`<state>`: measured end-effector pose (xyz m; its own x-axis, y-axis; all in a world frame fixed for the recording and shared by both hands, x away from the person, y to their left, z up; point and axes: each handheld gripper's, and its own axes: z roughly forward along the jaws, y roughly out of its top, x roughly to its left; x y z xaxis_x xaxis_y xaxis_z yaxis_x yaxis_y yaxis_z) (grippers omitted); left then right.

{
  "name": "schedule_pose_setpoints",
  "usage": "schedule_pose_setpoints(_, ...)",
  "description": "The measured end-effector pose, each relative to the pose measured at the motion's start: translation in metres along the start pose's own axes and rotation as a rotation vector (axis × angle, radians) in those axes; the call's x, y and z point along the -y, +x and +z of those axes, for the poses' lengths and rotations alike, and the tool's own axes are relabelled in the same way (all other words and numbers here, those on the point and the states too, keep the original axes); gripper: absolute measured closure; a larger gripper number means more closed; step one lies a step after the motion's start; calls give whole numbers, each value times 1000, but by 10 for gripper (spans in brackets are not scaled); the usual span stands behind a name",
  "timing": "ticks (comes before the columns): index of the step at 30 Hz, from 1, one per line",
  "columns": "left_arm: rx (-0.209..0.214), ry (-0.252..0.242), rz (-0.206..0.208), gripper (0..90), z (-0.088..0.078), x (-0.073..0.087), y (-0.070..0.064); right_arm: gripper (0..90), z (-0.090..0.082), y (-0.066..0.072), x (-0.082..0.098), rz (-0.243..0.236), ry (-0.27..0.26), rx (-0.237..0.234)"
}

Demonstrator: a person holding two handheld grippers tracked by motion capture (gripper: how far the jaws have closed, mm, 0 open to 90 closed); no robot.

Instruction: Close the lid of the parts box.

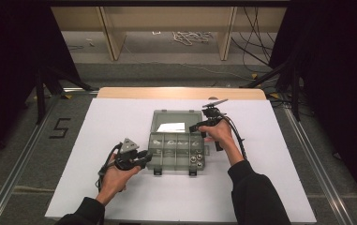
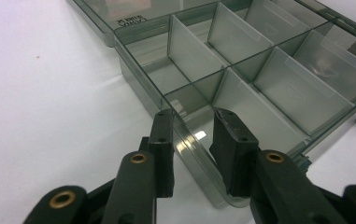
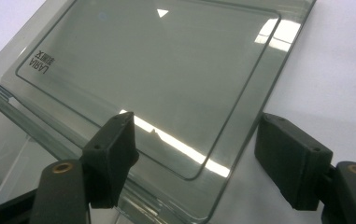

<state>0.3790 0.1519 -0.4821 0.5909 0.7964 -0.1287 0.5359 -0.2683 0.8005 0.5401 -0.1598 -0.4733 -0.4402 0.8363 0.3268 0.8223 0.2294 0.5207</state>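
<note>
1. Desk [image 1: 120,187]: white and smooth, so easy for the box to slide if pushed from one side alone.
2. Box [image 1: 176,152]: grey see-through case in the middle of the desk, open, many small bins inside, some small round parts in the near right bins. A hard bump could tip it and spill those parts.
3. Lid [image 3: 166,74]: lying flat behind the box, joined at the hinge. Could slam shut if flipped too fast, or strain the hinge if pulled sideways.
4. Left gripper [image 2: 192,140]: jaws pinching the near left wall of the box. Thin, shiny wall, so could slip out or crack from a hard squeeze.
5. Right gripper [image 3: 196,158]: jaws wide open over the lid's edge, holding nothing. Could miss the thin edge and just scrape it.
</note>
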Motion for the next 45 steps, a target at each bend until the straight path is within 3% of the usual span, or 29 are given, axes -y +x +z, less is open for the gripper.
schedule_pose_setpoints(5, 4, 5, 6, 692, 0, -1, 0, 324, 1, 0, 1, 22, -15, 1)
schedule_pose_setpoints(6, 4, 5, 6, 692, 0, -1, 0, 338, -1, 0, 1, 48, -6, -10)
schedule_pose_setpoints(8, 4, 13, 17, 692, 0, -1, 1, 368, -2, -3, 2, 36, -18, -36)
schedule_pose_setpoints(9, 3, 16, 23, 692, 0, -1, 1, 391, -3, -3, 2, 66, -21, -46)
schedule_pose_setpoints(12, 5, 13, 12, 692, 0, -1, 0, 456, -7, -4, 3, 59, -50, -37)
schedule_pose_setpoints(13, 5, 16, 30, 691, 0, -2, 1, 471, -8, -6, 4, 39, -63, -33)
schedule_pose_setpoints(14, 2, 15, 20, 691, 0, -1, 0, 487, -10, -5, 4, 60, -60, -38)
schedule_pose_setpoints(15, -2, -10, -3, 691, 1, -1, -2, 502, -11, -6, 4, 35, -75, -35)
schedule_pose_setpoints(16, 2, -5, 8, 691, 1, -1, -1, 518, -13, -4, 4, 55, -72, -23)
schedule_pose_setpoints(25, -3, 14, 25, 692, 0, -2, 0, 677, -27, -7, 8, 12, -159, -24)
schedule_pose_setpoints(28, -3, 12, 25, 691, 0, -2, -1, 713, -31, -4, 11, 48, -178, -34)
schedule_pose_setpoints(31, -7, 7, 29, 690, 0, -1, -1, 747, -34, -6, 14, 7, -221, -36)
schedule_pose_setpoints(35, -8, 7, 34, 688, 0, -1, -1, 779, -37, -8, 19, 2, -270, -62)
schedule_pose_setpoints(45, -15, 2, 20, 686, 1, -1, -2, 796, -41, -6, 24, -47, -312, -59)
